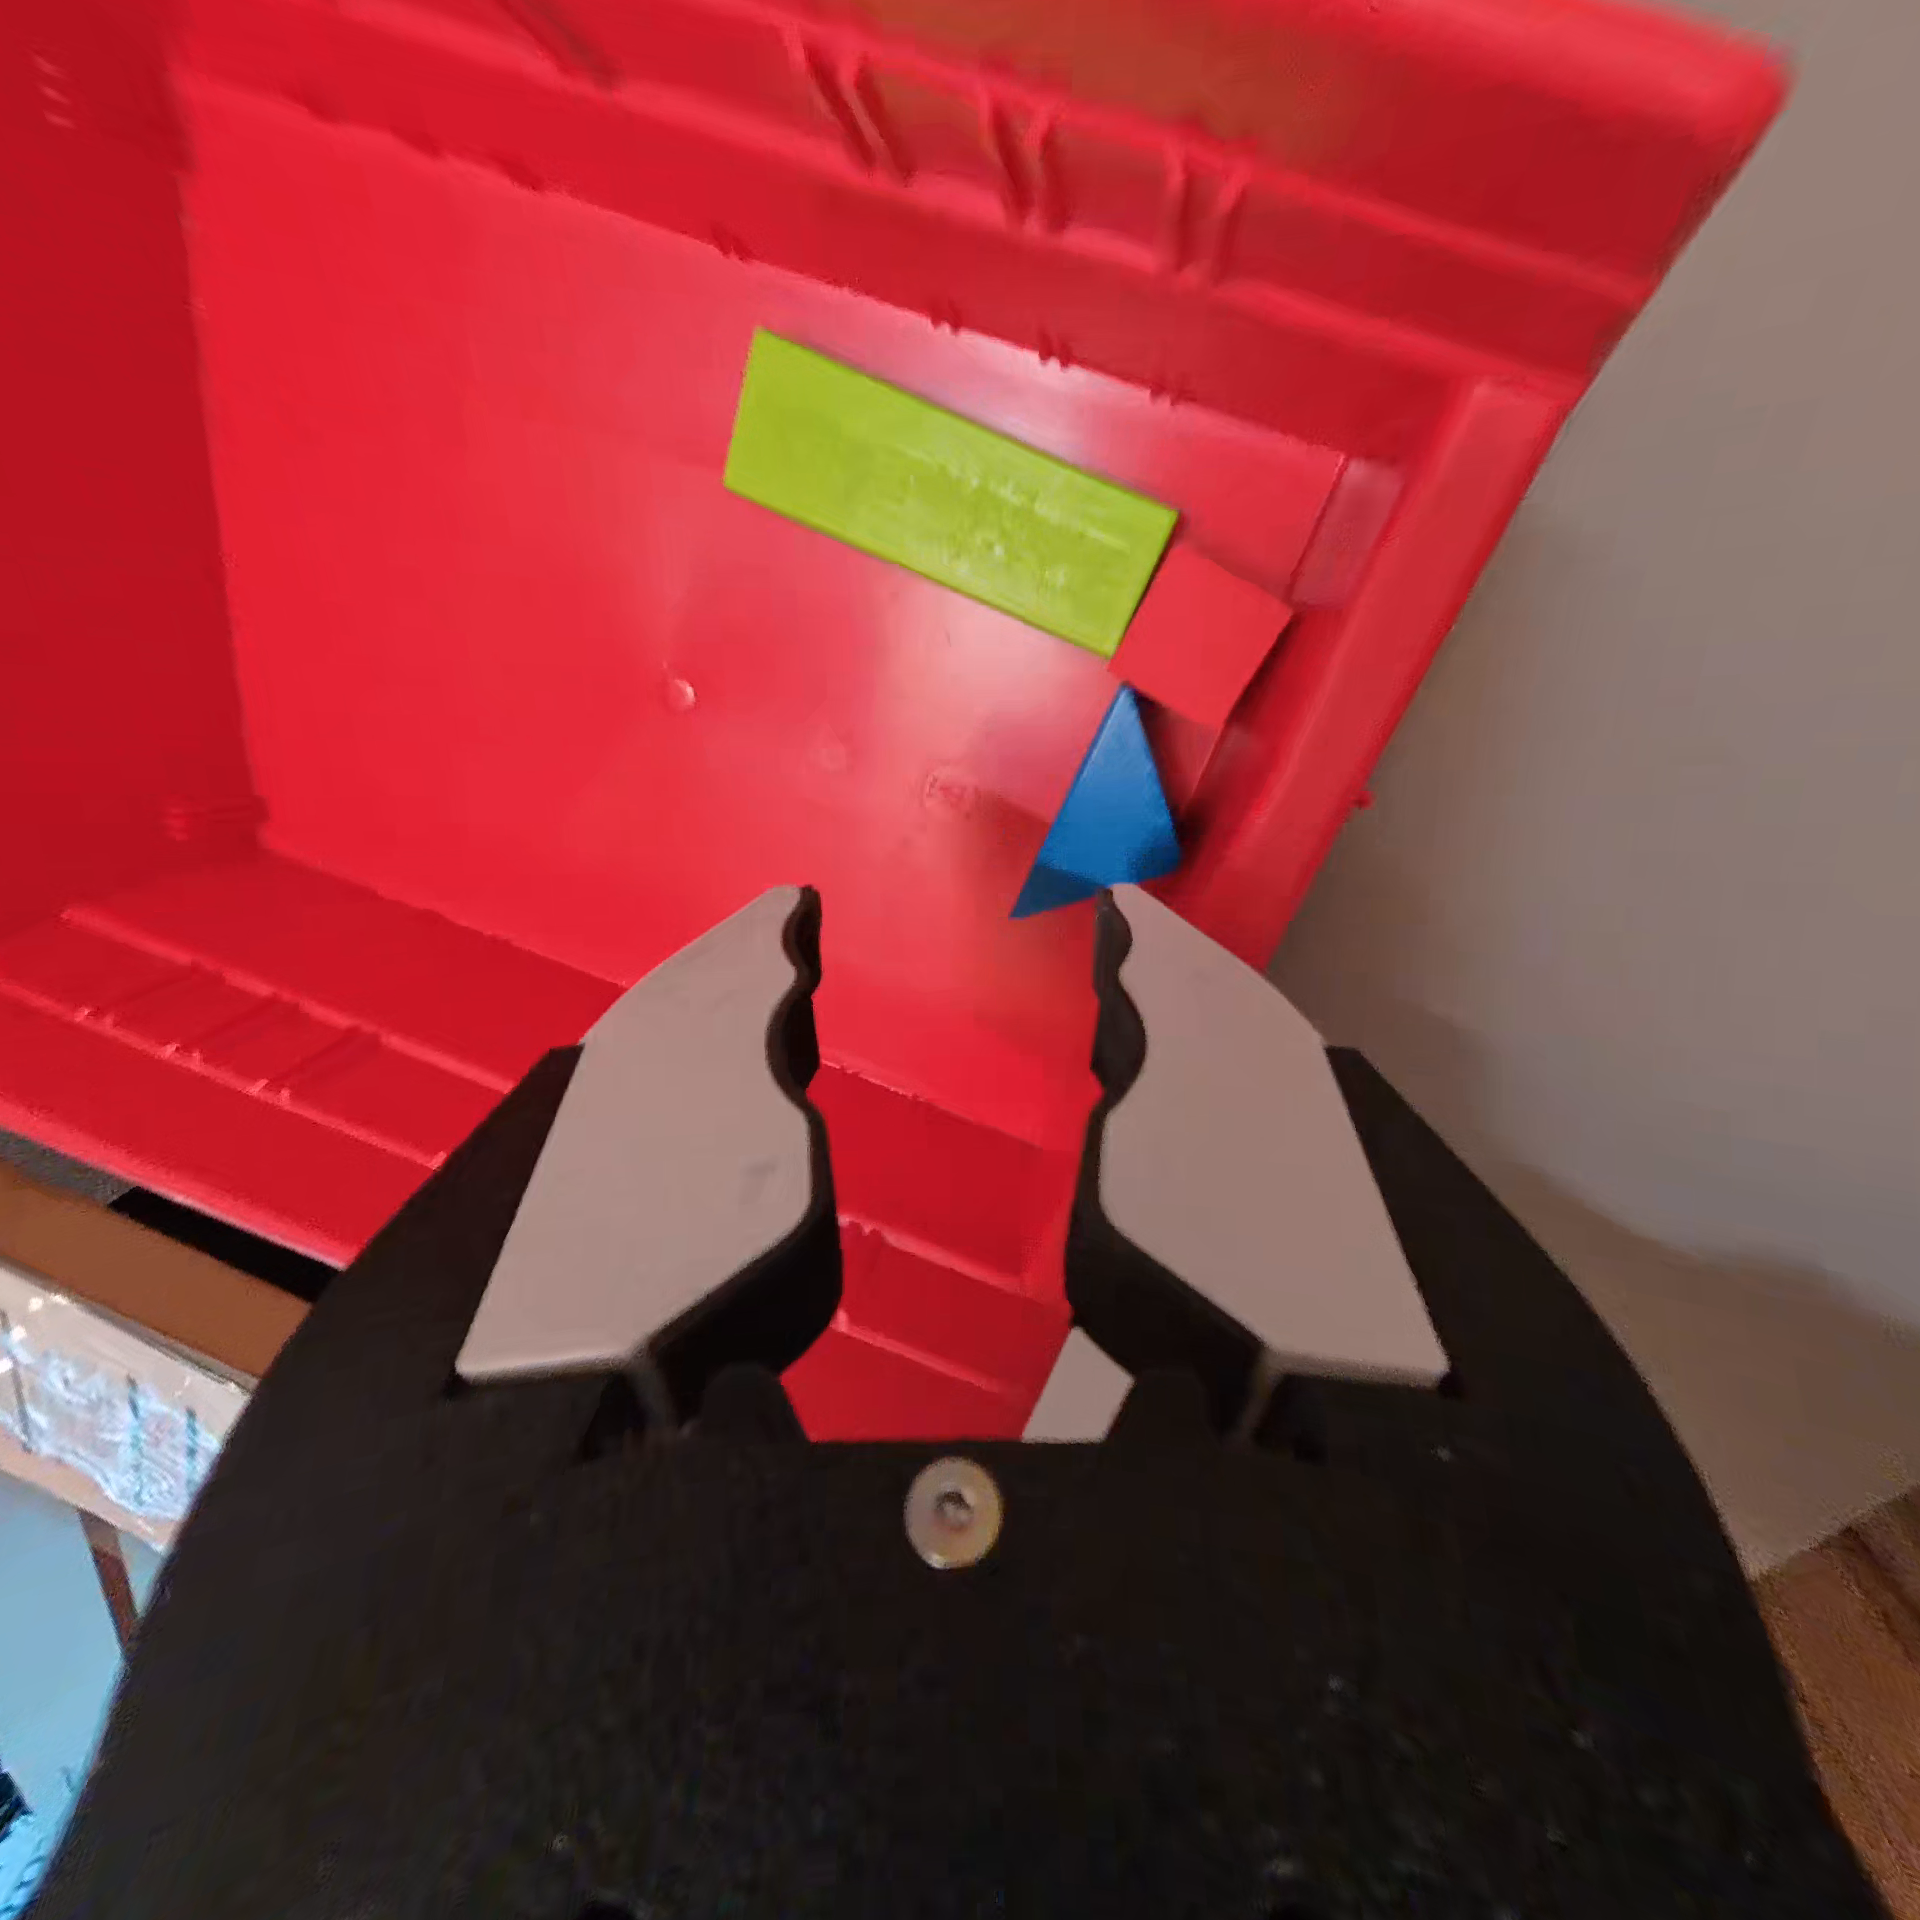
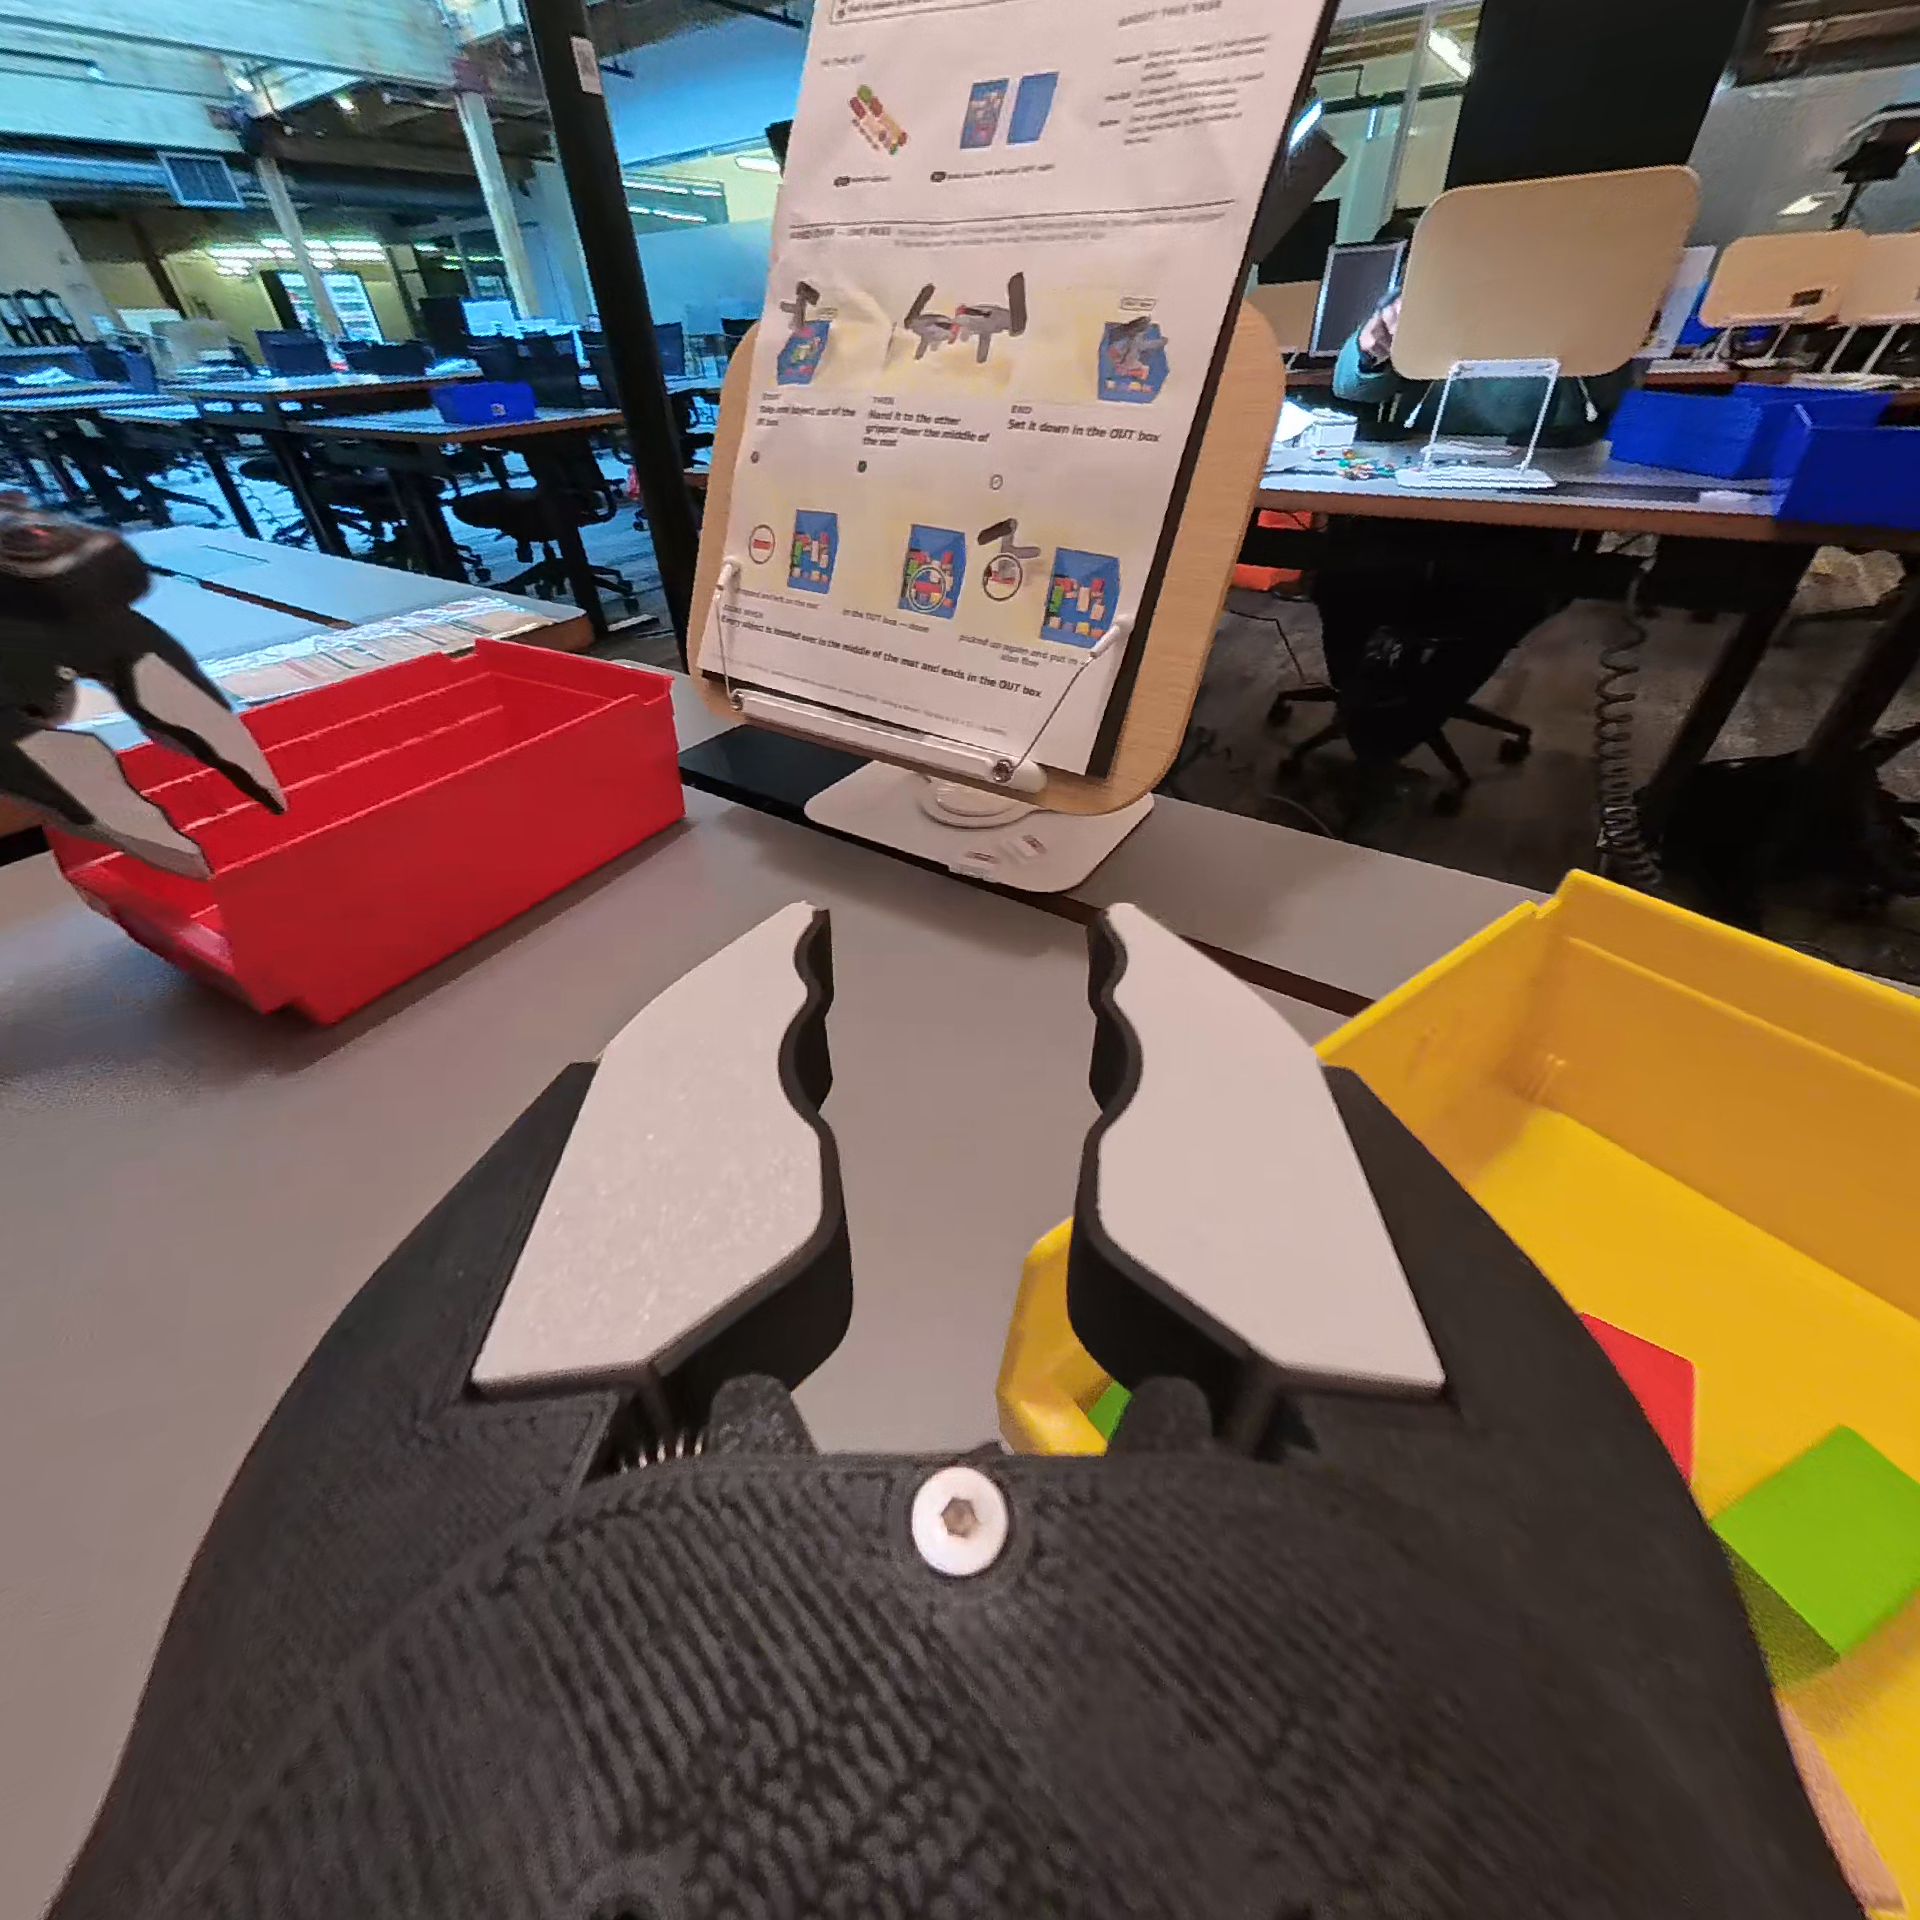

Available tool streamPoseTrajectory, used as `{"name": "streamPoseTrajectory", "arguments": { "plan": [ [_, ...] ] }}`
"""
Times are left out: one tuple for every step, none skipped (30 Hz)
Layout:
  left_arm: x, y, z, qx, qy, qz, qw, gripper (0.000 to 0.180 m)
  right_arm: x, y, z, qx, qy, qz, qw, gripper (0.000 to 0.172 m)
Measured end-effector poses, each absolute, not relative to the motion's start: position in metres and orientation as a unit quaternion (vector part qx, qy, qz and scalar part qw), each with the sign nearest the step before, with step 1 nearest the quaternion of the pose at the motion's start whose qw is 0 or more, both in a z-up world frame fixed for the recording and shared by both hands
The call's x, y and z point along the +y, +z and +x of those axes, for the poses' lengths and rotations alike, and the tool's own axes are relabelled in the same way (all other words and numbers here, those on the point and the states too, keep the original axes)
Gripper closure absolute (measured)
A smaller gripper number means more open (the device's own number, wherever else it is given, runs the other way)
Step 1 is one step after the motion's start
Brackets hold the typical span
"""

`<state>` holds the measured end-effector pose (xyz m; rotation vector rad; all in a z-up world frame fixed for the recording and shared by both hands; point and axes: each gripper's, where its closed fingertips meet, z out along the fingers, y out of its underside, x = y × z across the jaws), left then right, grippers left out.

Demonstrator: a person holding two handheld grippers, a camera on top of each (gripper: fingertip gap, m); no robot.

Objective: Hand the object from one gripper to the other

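We start at the left, where our left claw (image 1: 956, 904) hangs spread above the red bin (image 1: 416, 520) with nothing between its fingers. Three pieces lie on the bin floor: a green slab (image 1: 945, 499), a red block (image 1: 1200, 644) touching its end, and a blue wedge (image 1: 1117, 800) tucked by the bin's side wall. We judge one of these to be the object to be handed over, and the wedge is nearest, just past the tip of one finger (image 1: 1195, 1039).

The first risk we see is the wedge's sloped faces: if the pads close on them, the piece could squirt out or twist in the grip. The second is the side wall; a finger coming down on that side may strike the bin's edge or shove the wedge tighter into the corner. The red block is hard to tell from the bin floor, so we could knock it while reaching.

Moving right across the grey desk (image 2: 208, 1195), a paper sheet on a stand (image 2: 997, 416) is at the far edge. Our right claw (image 2: 958, 914) waits spread and bare above the desk, beside the yellow bin (image 2: 1662, 1039), which holds a green block (image 2: 1829, 1527) and a red piece (image 2: 1652, 1382). If the left grip covers most of a small piece, the right claw may find little to take, and a drop over the desk would follow.
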<state>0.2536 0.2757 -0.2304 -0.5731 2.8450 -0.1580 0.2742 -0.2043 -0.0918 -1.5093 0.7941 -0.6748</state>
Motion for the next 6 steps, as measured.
{"name": "streamPoseTrajectory", "arguments": {
  "plan": [
    [0.279, -0.233, 0.254, 0.975, -0.045, -0.189, 0.106, 0.131, -0.203, -0.092, 0.274, 0.343, -0.290, -0.655, 0.608, 0.124],
    [0.280, -0.236, 0.253, 0.979, -0.040, -0.179, 0.091, 0.133, -0.202, -0.093, 0.274, 0.342, -0.288, -0.657, 0.607, 0.124],
    [0.280, -0.239, 0.251, 0.982, -0.035, -0.169, 0.073, 0.133, -0.201, -0.094, 0.274, 0.341, -0.287, -0.659, 0.606, 0.124],
    [0.280, -0.242, 0.249, 0.985, -0.028, -0.158, 0.061, 0.132, -0.200, -0.094, 0.273, 0.340, -0.285, -0.661, 0.606, 0.124],
    [0.281, -0.245, 0.249, 0.987, -0.019, -0.147, 0.055, 0.132, -0.200, -0.095, 0.273, 0.339, -0.283, -0.662, 0.605, 0.124],
    [0.282, -0.248, 0.248, 0.989, -0.009, -0.138, 0.047, 0.132, -0.199, -0.095, 0.274, 0.339, -0.281, -0.662, 0.606, 0.124]
  ]
}}
